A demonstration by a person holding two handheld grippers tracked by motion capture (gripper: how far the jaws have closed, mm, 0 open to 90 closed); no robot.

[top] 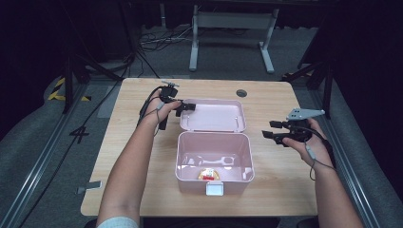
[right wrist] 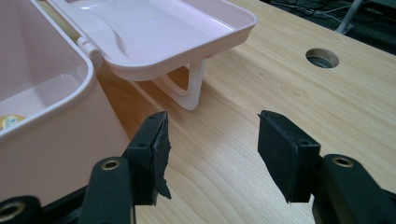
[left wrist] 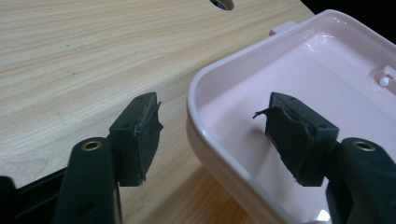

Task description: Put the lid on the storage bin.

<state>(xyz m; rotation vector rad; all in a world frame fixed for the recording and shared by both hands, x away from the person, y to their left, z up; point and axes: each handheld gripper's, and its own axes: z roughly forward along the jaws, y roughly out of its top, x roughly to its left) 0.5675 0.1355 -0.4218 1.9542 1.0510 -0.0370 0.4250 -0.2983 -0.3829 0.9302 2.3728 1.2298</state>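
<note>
a pink box (top: 214,164) sits open at the centre of the frame on the wooden table (top: 280,185), its lid (top: 214,115) laid back behind it and a small item (top: 208,174) inside. the left gripper (left wrist: 212,126), jaws spread, straddles the lid's corner rim without pinching it. the right gripper (top: 273,130) hovers at centre right, jaws spread and empty. the lid is already open; no next step is evident.

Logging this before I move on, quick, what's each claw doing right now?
Left claw: open, jaws straddling the rim of the pink lid, not clamped.
Right claw: open, holding nothing, over the table beside the box.
</note>
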